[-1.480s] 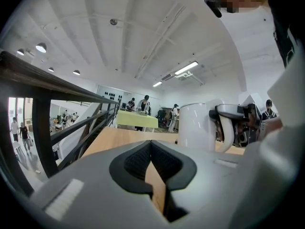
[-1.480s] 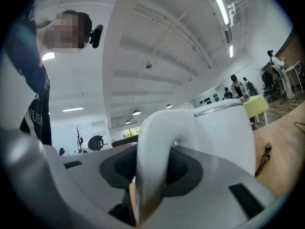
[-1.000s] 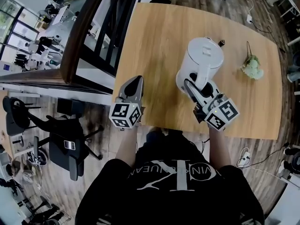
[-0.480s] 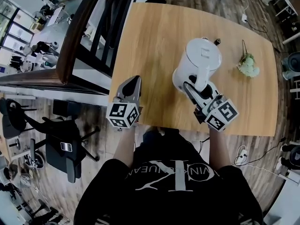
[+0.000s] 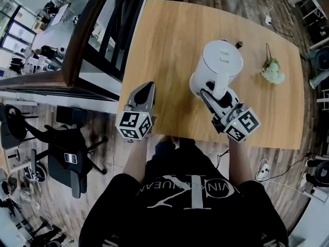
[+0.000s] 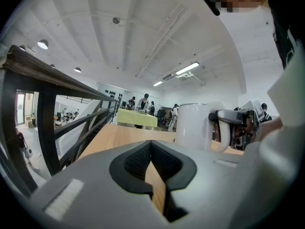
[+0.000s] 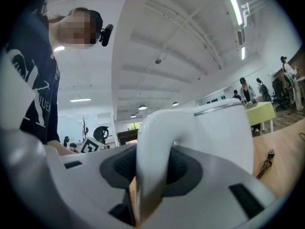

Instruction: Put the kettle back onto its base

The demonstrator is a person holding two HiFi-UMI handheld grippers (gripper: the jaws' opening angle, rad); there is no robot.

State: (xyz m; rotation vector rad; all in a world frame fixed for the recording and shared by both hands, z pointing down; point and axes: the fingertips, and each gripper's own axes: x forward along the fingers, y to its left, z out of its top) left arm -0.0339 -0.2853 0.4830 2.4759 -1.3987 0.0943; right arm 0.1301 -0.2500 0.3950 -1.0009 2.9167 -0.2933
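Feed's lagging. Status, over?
Right gripper shut on kettle handle. Left gripper shut, empty. Kettle upright over table; base not seen. Flowers well clear.

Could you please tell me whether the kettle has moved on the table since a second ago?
No. In the head view the kettle keeps the same gap from the flower bunch lying on the wooden table.
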